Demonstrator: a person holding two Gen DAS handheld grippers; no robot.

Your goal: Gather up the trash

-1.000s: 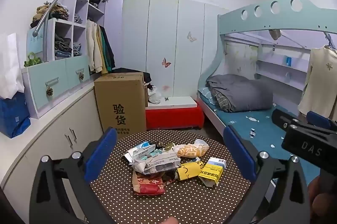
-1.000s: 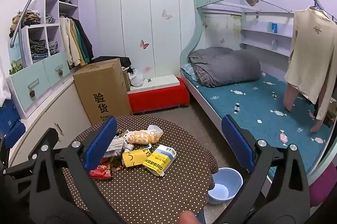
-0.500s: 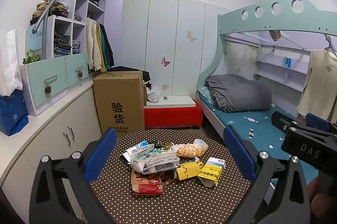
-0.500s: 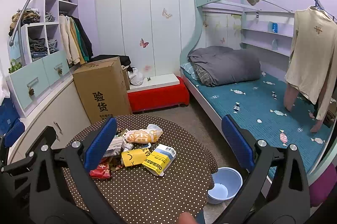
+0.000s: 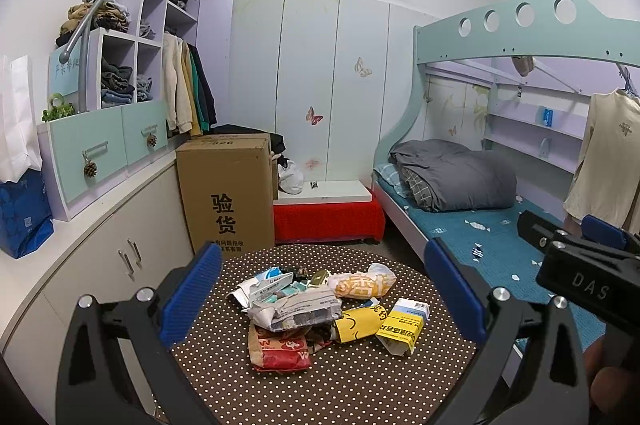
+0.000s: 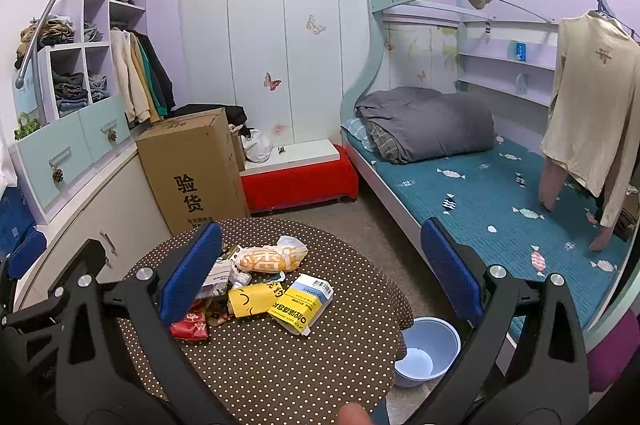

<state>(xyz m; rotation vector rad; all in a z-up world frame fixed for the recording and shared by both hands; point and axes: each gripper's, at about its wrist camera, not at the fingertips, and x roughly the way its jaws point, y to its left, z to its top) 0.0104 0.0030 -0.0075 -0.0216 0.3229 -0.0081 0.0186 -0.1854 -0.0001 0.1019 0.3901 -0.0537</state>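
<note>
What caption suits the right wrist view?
Open right gripper above wrappers on a dotted table, blue basin beside it.

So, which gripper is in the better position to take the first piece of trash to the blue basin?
Probably the right gripper. Its open fingers frame the yellow carton at the pile's right edge, and the blue basin stands on the floor to that side. The left gripper, also open, faces the pile's middle.
</note>
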